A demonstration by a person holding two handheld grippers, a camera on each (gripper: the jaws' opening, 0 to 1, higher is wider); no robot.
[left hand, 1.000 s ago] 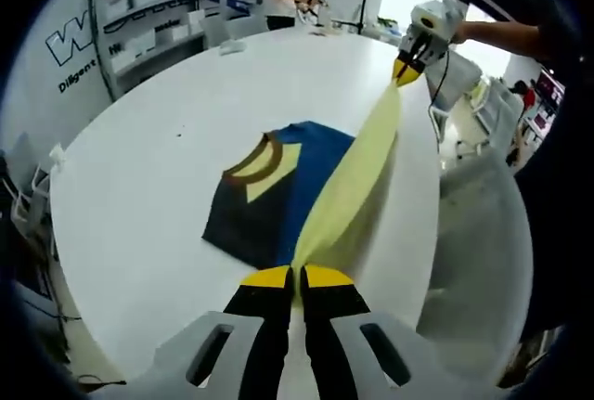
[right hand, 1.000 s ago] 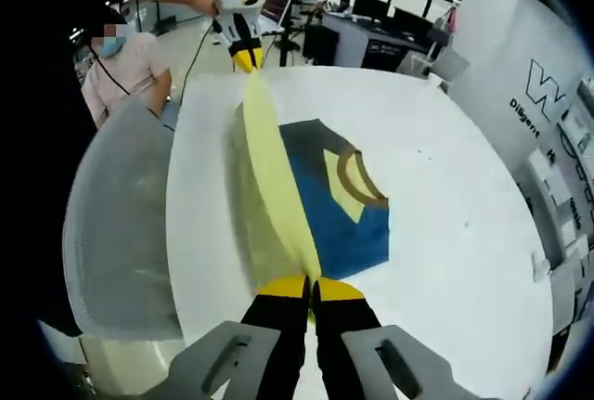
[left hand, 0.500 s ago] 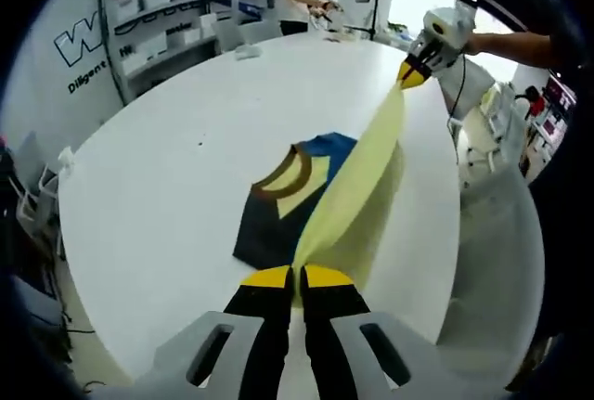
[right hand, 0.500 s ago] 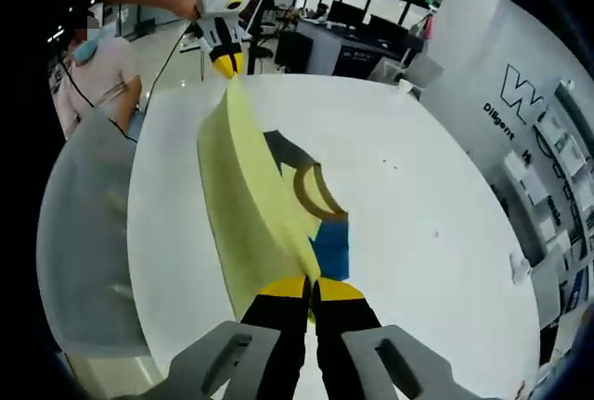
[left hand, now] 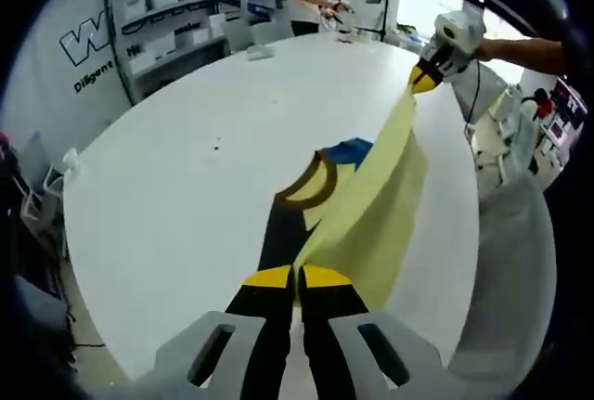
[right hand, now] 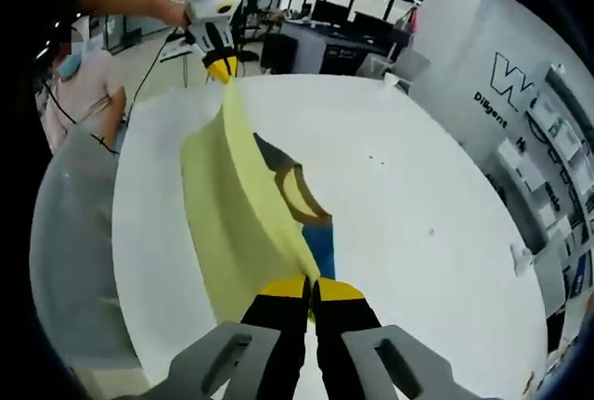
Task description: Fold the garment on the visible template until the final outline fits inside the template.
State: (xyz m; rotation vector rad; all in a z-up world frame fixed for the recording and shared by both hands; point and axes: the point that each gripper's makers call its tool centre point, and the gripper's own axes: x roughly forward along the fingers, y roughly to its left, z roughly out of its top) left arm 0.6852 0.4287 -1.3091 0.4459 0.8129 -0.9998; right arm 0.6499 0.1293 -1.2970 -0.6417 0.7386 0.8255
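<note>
Garment point(left hand: 371, 214) hangs stretched between both closed hand-held grippers above table point(left hand: 186, 168)

white table point(left hand: 186, 168), perhaps storage shelves point(left hand: 167, 10)

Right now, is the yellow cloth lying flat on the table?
No, the yellow cloth is held up off the white table, stretched between the two claws.

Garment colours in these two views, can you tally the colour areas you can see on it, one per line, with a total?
On the garment:
Pale yellow panel, stretched between both tongs: 1
Blue area: 1
Brown collar band: 1
Dark navy area: 1
Total: 4
</note>
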